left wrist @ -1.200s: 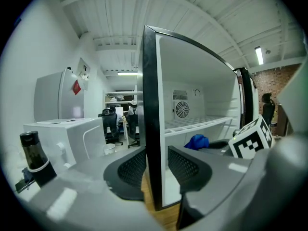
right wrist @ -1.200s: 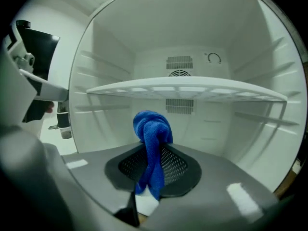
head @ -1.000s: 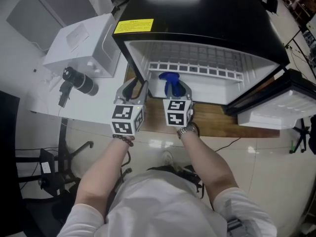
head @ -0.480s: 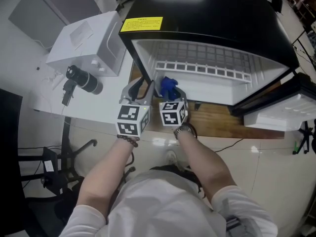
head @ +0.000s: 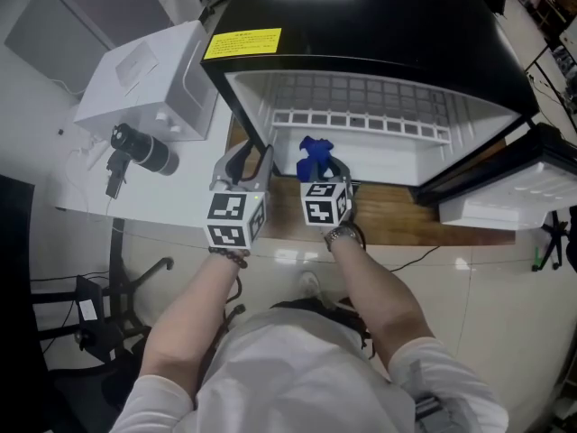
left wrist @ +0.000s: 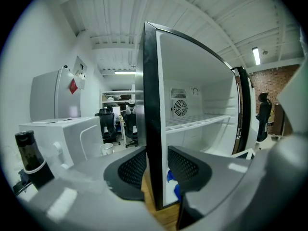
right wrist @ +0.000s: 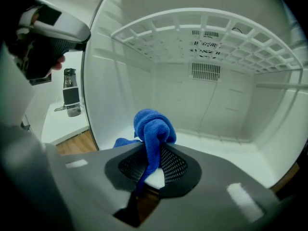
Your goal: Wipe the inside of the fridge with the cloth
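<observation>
The black fridge (head: 361, 25) stands open, its white inside facing me. My right gripper (head: 323, 171) is shut on a bunched blue cloth (head: 313, 154) at the lower left of the opening. In the right gripper view the cloth (right wrist: 151, 126) sticks up from between the pads (right wrist: 175, 165), just above the white fridge floor (right wrist: 226, 148). My left gripper (head: 245, 161) straddles the front edge of the fridge's left wall (left wrist: 153, 129), one pad on each side of it and both close against it.
A white wire shelf (right wrist: 202, 32) spans the fridge above the cloth. The fridge door (head: 514, 201) hangs open at the right. A white box-shaped appliance (head: 149, 84) and a dark bottle (head: 140, 150) sit on the white table to the left. Wooden board (head: 397, 228) lies under the fridge.
The right gripper with the cloth has dipped a little at the fridge mouth. The left gripper stays on the wall edge. The head view has swung slightly.
</observation>
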`<state>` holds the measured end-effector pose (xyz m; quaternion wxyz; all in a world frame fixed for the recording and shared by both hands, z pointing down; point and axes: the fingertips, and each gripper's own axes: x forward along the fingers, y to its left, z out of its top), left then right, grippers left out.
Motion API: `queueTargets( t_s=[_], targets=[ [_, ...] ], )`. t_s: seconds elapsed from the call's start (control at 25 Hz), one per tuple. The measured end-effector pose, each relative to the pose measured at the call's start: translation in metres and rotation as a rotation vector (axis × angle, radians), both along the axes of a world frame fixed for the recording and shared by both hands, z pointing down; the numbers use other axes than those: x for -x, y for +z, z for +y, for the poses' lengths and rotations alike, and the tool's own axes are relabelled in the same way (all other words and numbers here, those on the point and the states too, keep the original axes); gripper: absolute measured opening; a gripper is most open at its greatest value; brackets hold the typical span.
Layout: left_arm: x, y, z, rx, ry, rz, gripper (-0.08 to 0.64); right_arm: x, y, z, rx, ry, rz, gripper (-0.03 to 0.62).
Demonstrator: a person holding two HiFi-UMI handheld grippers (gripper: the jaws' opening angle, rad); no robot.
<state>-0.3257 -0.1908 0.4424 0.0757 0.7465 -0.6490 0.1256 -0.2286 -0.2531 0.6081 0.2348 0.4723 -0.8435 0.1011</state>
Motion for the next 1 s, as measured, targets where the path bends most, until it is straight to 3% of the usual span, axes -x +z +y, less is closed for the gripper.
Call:
queueTargets(
  t_s=[0.72,1.0],
  targets=[
    [-0.002,0.002,0.008,0.011,0.001,0.012,0.135,-0.105,0.004,-0.020,-0.006,0.156,0.058,0.064],
    [-0.018,0.006,0.016,0.017,0.036,0.000,0.135,-0.147,0.005,-0.027,-0.003,0.224,0.078,0.064]
  ],
)
